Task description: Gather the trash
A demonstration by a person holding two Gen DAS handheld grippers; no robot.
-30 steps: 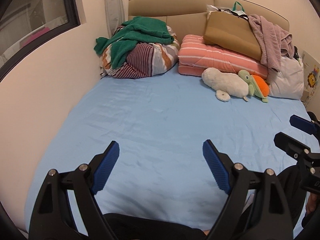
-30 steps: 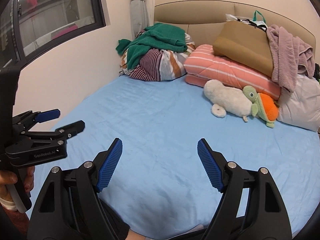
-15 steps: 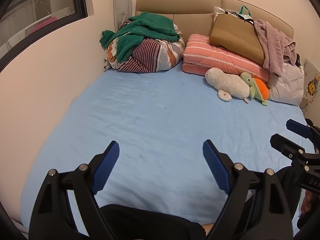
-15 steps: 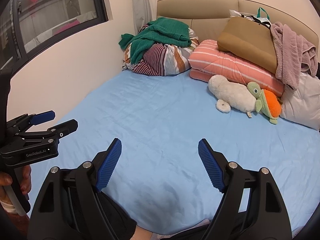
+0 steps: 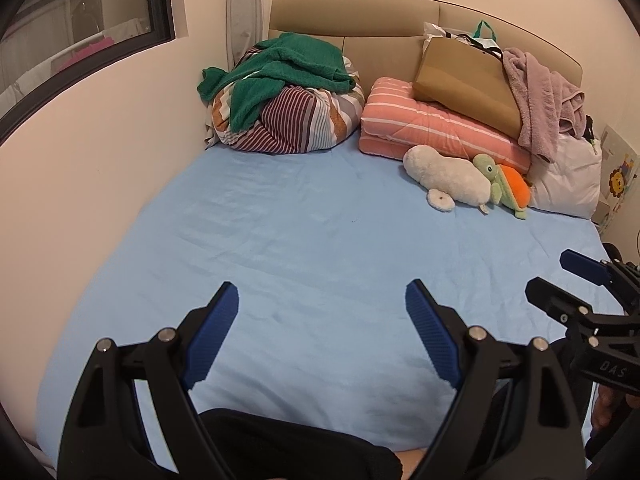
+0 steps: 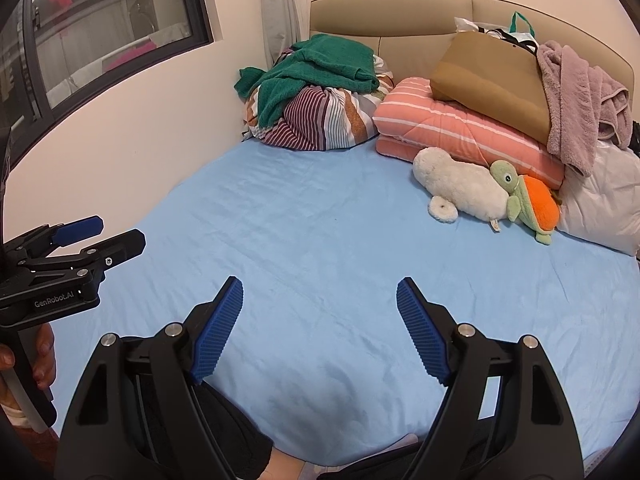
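Observation:
My left gripper hangs open over the near part of a light blue bed sheet, with nothing between its blue pads. My right gripper is open the same way over the sheet, also with nothing in it. Each shows in the other's view: the right gripper at the right edge, the left gripper at the left edge with a hand on its handle. A tiny dark speck lies mid-sheet. I see no clear piece of trash.
At the headboard sit a striped bedding bundle under a green towel, a pink striped quilt, a brown paper bag, a mauve towel, a white plush and a turtle plush. The wall and a window are on the left.
The left wrist view has tilted a little, so the window and bedding sit slightly differently. Both grippers stay open and hold nothing.

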